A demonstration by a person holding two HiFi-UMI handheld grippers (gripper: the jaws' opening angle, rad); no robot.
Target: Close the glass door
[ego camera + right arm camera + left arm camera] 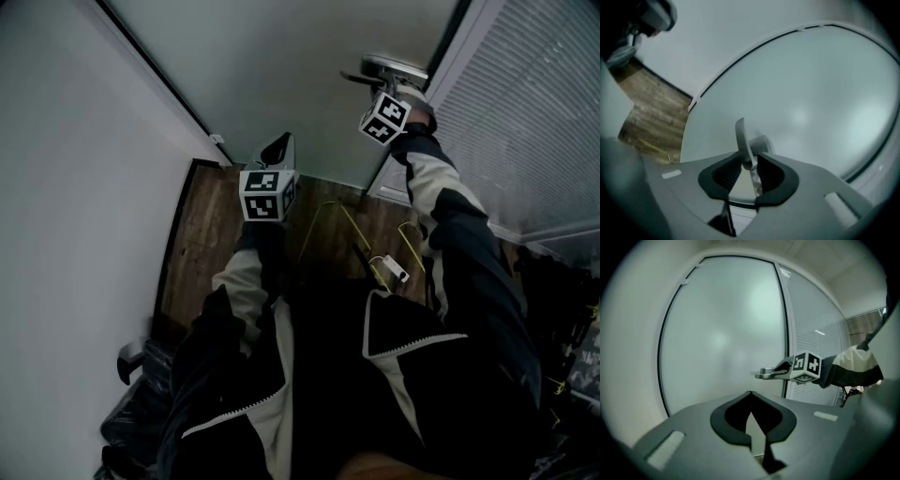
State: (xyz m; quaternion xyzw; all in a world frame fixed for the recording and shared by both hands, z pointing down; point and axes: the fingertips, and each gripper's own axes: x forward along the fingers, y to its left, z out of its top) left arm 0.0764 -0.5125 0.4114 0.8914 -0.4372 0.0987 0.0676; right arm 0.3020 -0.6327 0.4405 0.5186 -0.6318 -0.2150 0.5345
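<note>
- Head view, far left: a pale wall [75, 187] runs down to a strip of wooden floor [202, 244].
- Next comes the left gripper [278, 148], held level in front of the person and well apart from the door handle. In the left gripper view its jaws [750, 397] stand tip to tip with nothing between them — closed and empty.
- The frosted glass door [309, 75] fills the middle, edged by a thin dark frame, and faces both grippers.
- The door handle [394, 67], a pale metal lever, sits near the door's right edge.
- The right gripper [382, 80] reaches up to it on an outstretched sleeve. In the right gripper view the lever [742, 140] stands between the ribbed pads [726, 171], which clamp it — a firm grip.
- A panel of slatted blinds [534, 112] is at far right, beside the door.
</note>
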